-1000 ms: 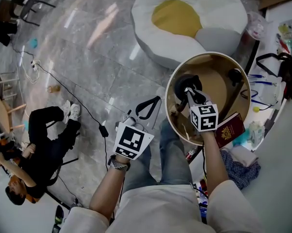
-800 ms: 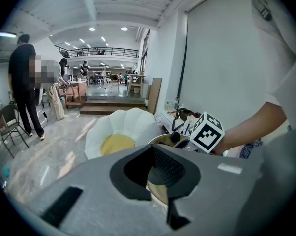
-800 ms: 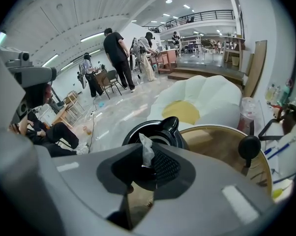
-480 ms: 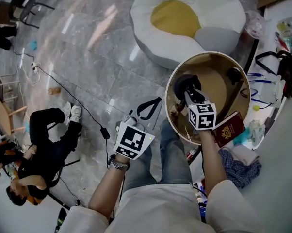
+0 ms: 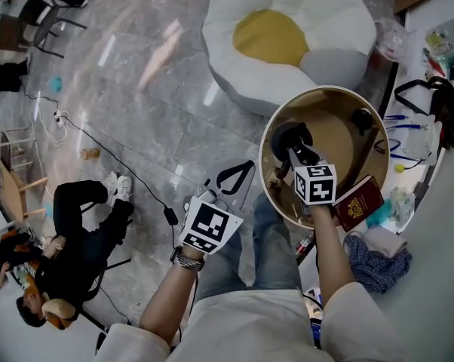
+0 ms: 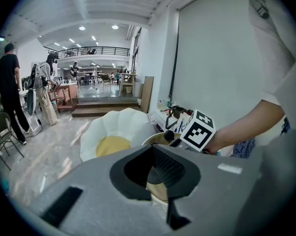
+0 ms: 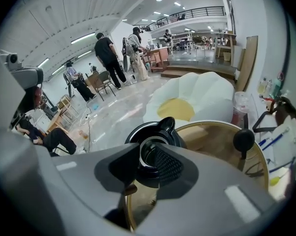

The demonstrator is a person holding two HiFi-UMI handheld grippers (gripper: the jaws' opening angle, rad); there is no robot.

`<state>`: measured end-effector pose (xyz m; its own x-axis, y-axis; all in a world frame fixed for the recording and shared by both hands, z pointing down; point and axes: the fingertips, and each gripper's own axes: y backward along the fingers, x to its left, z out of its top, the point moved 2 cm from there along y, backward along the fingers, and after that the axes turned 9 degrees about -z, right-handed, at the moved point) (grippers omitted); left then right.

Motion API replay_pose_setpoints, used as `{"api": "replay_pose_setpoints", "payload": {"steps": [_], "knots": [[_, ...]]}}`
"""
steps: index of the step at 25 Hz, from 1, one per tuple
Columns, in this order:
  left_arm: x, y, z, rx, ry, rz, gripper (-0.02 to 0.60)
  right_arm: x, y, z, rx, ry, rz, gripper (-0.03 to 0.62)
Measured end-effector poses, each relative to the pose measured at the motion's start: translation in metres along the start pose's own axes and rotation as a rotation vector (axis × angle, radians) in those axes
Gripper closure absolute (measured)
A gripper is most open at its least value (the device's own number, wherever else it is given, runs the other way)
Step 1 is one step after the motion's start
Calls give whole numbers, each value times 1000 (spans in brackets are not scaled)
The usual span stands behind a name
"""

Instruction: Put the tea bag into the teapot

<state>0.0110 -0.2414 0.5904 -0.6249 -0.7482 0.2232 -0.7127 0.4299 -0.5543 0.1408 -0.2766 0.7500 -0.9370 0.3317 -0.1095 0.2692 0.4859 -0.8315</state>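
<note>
1. Right hand-held gripper (image 7: 148, 149): it pointed steeply down over the open mouth of the black teapot (image 7: 165, 128). Its jaws had just been opening and stood spread. Nothing was between them, and the teapot's dark opening showed through the gap.
2. Left hand-held gripper (image 6: 153, 149): it was held above the person's lap, well apart from the teapot. Its jaws were pressed together at the tips with nothing between them.
3. Teapot: it stood upright near the left edge of the round counter (image 5: 340, 138), with its spout turned away from the person.
4. Tea bag: it could not be made out in any view.
5. A black knobbed object (image 7: 244, 139) stood on the far right part of the counter, apart from the teapot.
6. A red booklet (image 5: 359, 200) lay across the near rim of the counter, just beside the right forearm.
7. A white cushion with a yellow centre (image 5: 287, 29) lay on the floor beyond the counter.
8. A person in dark clothes (image 5: 76, 247) sat on the floor at the far left of the head view.
</note>
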Motion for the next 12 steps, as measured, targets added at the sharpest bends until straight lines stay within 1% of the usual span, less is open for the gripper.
{"api": "replay_pose_setpoints", "payload": {"steps": [2,3,6,8,12], "knots": [[-2,1,5,0,-8,-2,583,-3,8,4,-22,17,-21,533],[-4,3,7,2,-10,-4,583,-4,13,4,-29,24,-29,546],[-10,12,13,3,-31,-12,583,1,30,5,-42,28,-33,553],[-9,19,24,-11,-50,-7,583,3,44,18,-72,37,-45,563],[-15,33,37,-37,-61,-9,583,7,82,35,-122,41,-74,585]]}}
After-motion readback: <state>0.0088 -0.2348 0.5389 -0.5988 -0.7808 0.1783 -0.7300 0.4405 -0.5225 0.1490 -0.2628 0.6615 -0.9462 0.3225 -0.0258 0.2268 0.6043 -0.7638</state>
